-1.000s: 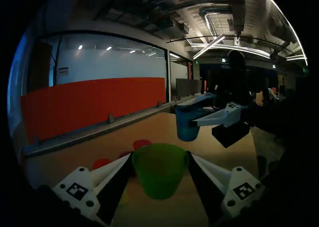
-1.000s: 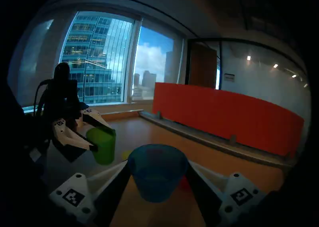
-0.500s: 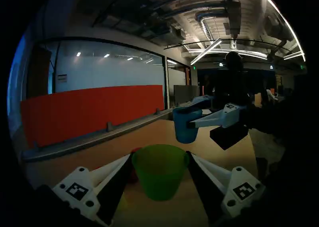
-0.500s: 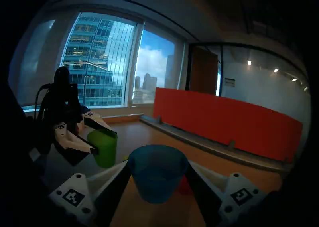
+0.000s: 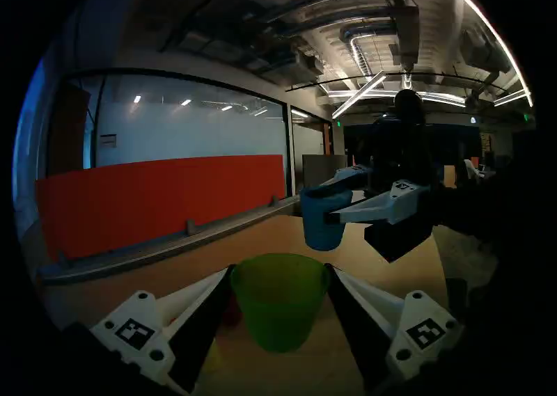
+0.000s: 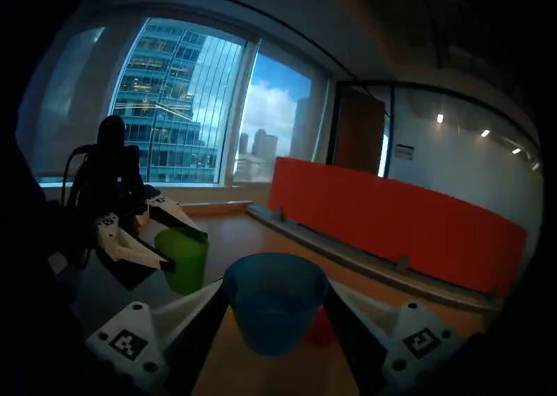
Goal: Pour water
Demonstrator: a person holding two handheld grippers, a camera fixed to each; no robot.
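Cups have both risen in the last second, and the table (image 5: 230, 246) sits lower in each view. The left gripper (image 5: 278, 274) clenches the green cup (image 5: 280, 302); the right gripper (image 6: 275, 288) clenches the blue cup (image 6: 273, 305). Both cups are upright, near each other and clear of the table. Pouring has likely not begun; a tilt comes next.
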